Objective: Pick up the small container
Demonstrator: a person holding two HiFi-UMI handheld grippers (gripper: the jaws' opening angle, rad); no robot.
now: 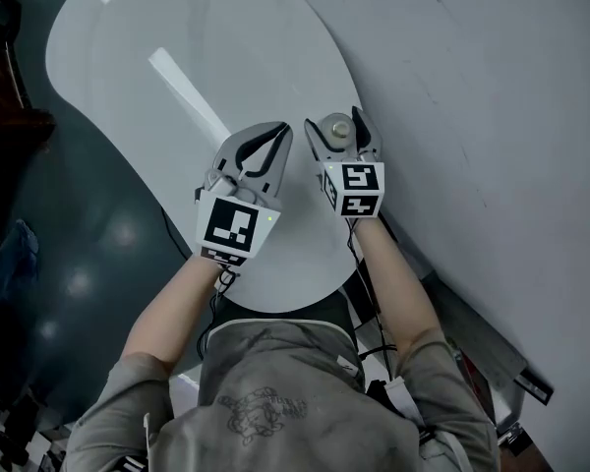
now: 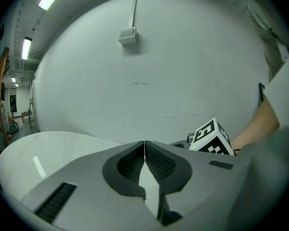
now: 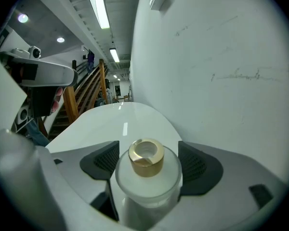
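Note:
The small container (image 1: 341,127) is a frosted round jar with a gold cap, standing near the right edge of the white table (image 1: 177,47). My right gripper (image 1: 336,123) is open with a jaw on either side of it. In the right gripper view the small container (image 3: 147,172) fills the gap between the dark pads (image 3: 102,160), and I see no clear squeeze on it. My left gripper (image 1: 275,141) hovers just left of the right one, shut and empty. In the left gripper view my left gripper (image 2: 144,150) has its pads meeting edge to edge.
A grey wall (image 1: 492,87) runs close along the table's right side, right behind the container. Dark floor (image 1: 69,264) lies to the left of the curved table edge. A small box on a conduit (image 2: 128,34) hangs on the wall. Wooden stairs (image 3: 82,97) stand far beyond the table.

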